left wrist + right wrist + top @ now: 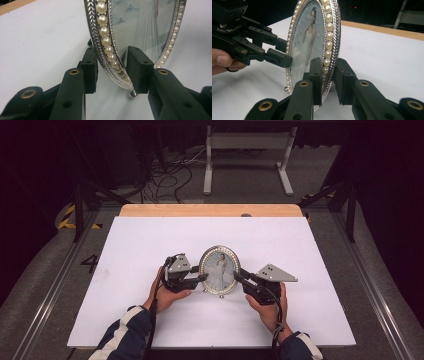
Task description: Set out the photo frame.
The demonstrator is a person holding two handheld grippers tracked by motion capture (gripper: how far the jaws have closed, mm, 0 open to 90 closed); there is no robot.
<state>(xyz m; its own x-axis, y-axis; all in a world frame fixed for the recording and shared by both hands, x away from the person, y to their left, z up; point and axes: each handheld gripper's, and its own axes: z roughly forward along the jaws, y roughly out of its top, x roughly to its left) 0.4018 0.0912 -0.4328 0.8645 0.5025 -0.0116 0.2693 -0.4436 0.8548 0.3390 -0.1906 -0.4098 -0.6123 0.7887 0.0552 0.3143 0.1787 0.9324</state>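
Two grippers, left [202,277] and right [237,276], each clamp fingers on one oval pearl-rimmed frame [219,270].

The picture frame [219,270] stands upright on the table [150,240] between the left gripper [202,278] and right gripper [237,276], its rim within each one's jaws.
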